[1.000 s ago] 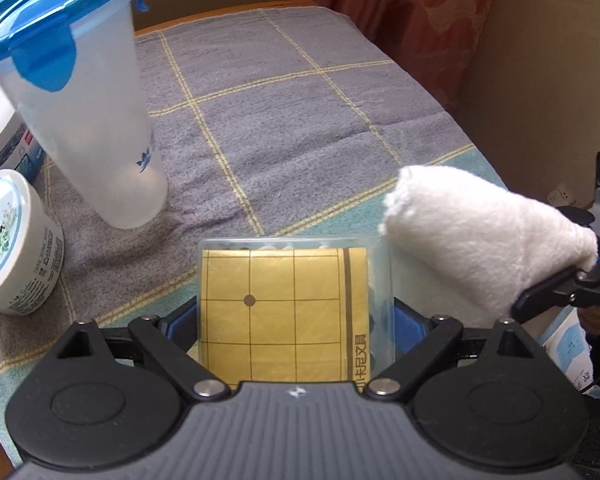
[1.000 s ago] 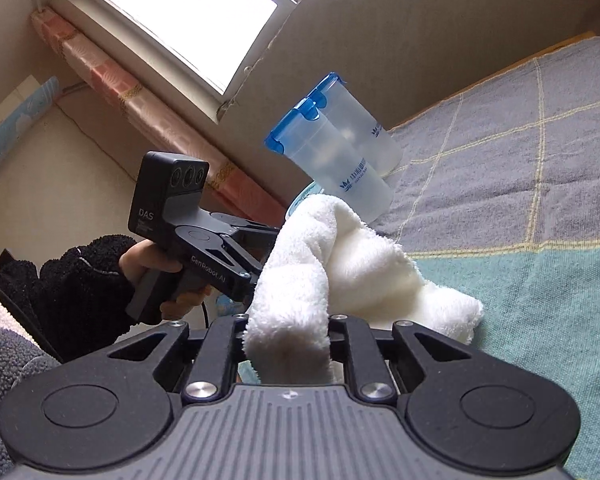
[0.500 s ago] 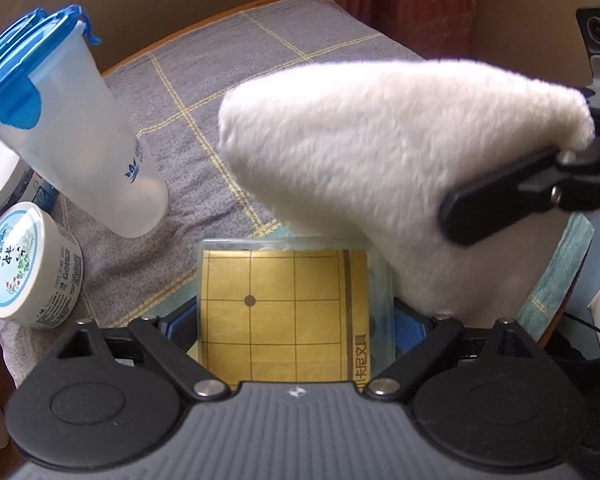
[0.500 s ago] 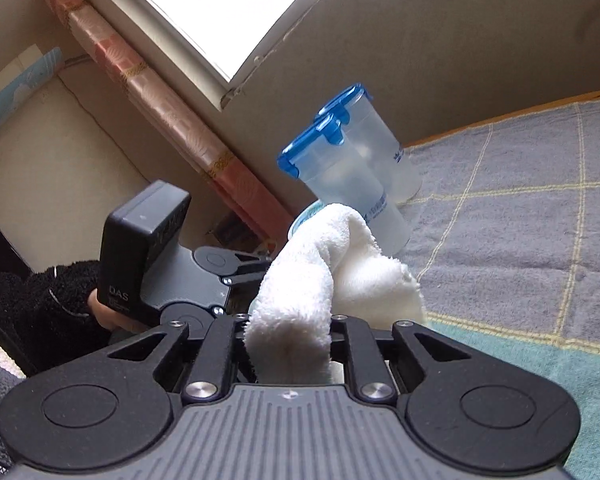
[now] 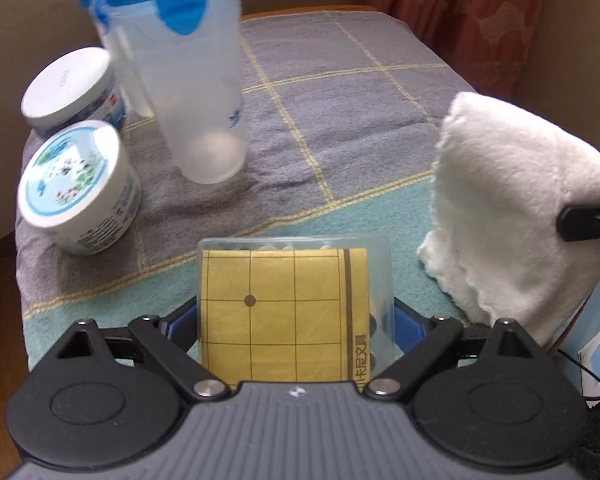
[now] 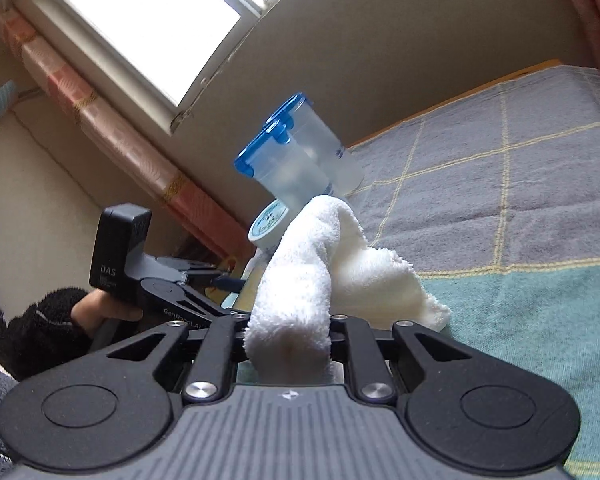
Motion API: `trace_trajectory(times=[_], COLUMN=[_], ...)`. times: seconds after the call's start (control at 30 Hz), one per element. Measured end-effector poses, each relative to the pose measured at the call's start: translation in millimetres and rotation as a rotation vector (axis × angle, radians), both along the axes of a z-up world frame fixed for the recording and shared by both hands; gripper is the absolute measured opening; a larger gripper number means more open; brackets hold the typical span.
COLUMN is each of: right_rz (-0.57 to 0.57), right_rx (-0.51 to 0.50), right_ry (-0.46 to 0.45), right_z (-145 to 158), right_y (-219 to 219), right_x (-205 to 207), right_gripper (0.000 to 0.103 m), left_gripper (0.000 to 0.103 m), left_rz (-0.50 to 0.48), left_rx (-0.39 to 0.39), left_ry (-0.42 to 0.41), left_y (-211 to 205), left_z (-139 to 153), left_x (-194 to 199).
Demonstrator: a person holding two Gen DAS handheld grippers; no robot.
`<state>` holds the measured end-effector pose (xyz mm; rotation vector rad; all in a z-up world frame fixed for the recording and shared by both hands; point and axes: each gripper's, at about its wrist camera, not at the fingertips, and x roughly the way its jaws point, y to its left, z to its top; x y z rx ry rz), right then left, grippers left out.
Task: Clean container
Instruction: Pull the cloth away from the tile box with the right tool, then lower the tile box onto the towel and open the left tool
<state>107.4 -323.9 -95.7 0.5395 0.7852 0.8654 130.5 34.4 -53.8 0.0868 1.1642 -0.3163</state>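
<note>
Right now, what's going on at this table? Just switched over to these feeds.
A person is working two handheld grippers over a towel-covered table. The left gripper is clamped on a clear plastic box with a yellow grid card inside. The right gripper is shut on a white cloth, held beside the box and not touching it in either view. Two blue-lidded cups and two round tubs sit on the table beyond.

Left tongs (image 5: 294, 312) clamp something wide; right tongs (image 6: 290, 344) pinch tight.
</note>
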Motion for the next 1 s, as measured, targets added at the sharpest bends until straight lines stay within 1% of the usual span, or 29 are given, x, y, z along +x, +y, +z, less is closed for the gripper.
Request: trace_trajectory(times=[0.07, 0.13, 0.27, 0.4, 0.53, 0.77, 1.0], right_rz=[-0.053, -0.082, -0.093, -0.102, -0.100, -0.098, -0.102], right_rx=[0.033, 0.051, 0.056, 0.055, 0.056, 0.056, 0.053], right_ry=[0.023, 0.037, 0.050, 0.043, 0.033, 0.037, 0.037], right_z=[-3, -6, -9, -7, -4, -7, -6], right_y=[-7, -12, -18, -20, -21, -23, -24], right_x=[-6, -9, -8, -6, -9, -11, -10], right_gripper=[0.019, 0.019, 0.019, 0.019, 0.019, 0.019, 0.020], left_gripper=[0.093, 0.093, 0.093, 0.093, 0.093, 0.093, 0.093], left_rz=[0.051, 0.099, 0.200, 0.258, 0.281, 0.312, 0.320], left_rx=[0.022, 0.034, 0.065, 0.094, 0.087, 0.091, 0.114], left_ry=[-0.009, -0.009, -0.006, -0.005, 0.019, 0.077, 0.094], left_y=[15, 30, 61, 77, 84, 84, 80], left_z=[5, 9, 11, 14, 8, -16, -31], left_x=[-2, -2, 4, 11, 22, 41, 50])
